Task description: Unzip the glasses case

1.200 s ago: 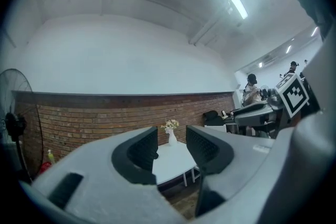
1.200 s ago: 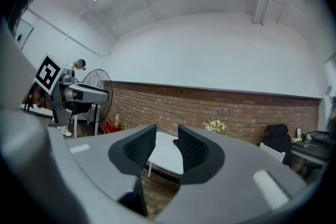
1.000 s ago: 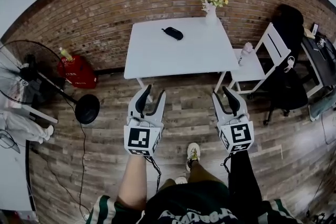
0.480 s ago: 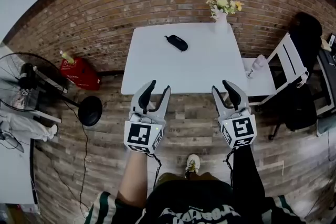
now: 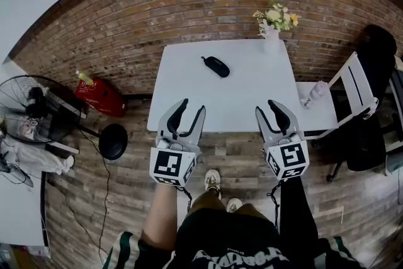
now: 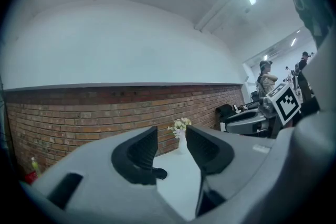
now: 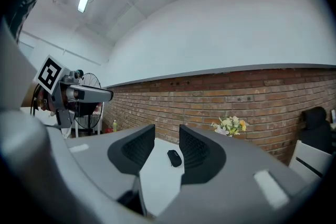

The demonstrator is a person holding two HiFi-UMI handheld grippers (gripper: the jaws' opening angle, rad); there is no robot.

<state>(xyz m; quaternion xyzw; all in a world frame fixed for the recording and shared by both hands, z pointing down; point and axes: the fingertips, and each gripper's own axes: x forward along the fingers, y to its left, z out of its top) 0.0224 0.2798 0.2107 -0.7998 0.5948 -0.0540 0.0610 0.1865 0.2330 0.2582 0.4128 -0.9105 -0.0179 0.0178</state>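
Observation:
A black zipped glasses case (image 5: 215, 66) lies on the far half of a white table (image 5: 239, 104). Both grippers are held level before the table's near edge, well short of the case. My left gripper (image 5: 191, 108) is open with nothing between its jaws. My right gripper (image 5: 267, 109) is also open and empty. In the left gripper view the case (image 6: 157, 172) shows small beside the left jaw. In the right gripper view the case (image 7: 174, 158) lies far ahead, framed between the jaws of that gripper (image 7: 167, 147).
A vase of flowers (image 5: 275, 21) stands at the table's far right corner against the brick wall. A white chair (image 5: 327, 107) with a bottle (image 5: 314, 91) on it is at the right. A standing fan (image 5: 38, 113) and a red bag (image 5: 99, 96) are at the left.
The person has walked toward the table; it now looks larger and nearer, and both grippers have come up to its near edge. The jaws look unchanged.

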